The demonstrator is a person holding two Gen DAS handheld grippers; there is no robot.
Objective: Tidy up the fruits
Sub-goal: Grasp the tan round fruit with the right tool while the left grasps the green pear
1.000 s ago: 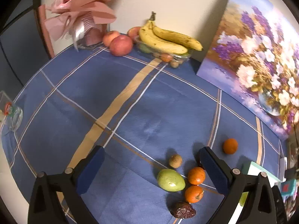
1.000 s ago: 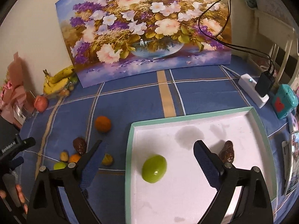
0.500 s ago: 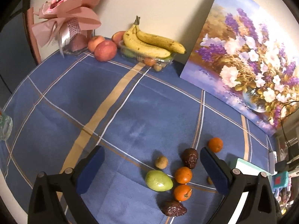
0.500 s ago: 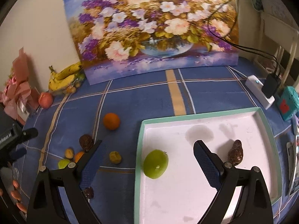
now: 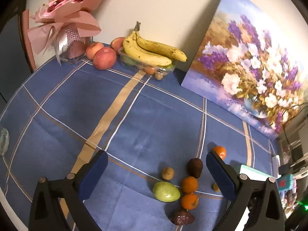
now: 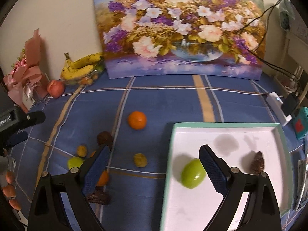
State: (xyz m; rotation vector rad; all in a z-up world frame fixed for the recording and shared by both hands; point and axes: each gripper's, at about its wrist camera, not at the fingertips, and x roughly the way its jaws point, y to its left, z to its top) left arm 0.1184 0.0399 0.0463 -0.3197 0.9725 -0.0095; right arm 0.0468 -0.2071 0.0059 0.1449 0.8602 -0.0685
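My left gripper [image 5: 154, 169] is open and empty above the blue cloth. Between and below its fingers lie a green fruit [image 5: 166, 191], two small oranges [image 5: 189, 184], a brown nut-like fruit [image 5: 167, 173] and two dark dates [image 5: 195, 167]. A third orange [image 5: 220, 152] lies further right. My right gripper [image 6: 155, 163] is open and empty over the left edge of a white tray with a teal rim [image 6: 227, 124]. The tray holds a green fruit [image 6: 193, 173] and a dark date [image 6: 258, 162]. On the cloth left of it lie an orange [image 6: 137, 120] and a small yellow-brown fruit [image 6: 140, 160].
Bananas on a clear punnet [image 5: 152, 51], red apples [image 5: 104, 58] and a pink bouquet [image 5: 67, 25] stand at the back. A flower painting [image 5: 254, 65] leans on the wall. A white charger with cables [image 6: 279, 108] and a teal box [image 6: 300, 123] sit right of the tray.
Both views have shifted. The left gripper has pulled back and turned, so the fruit cluster sits more central. The right gripper has moved left, off the tray middle toward its left edge.
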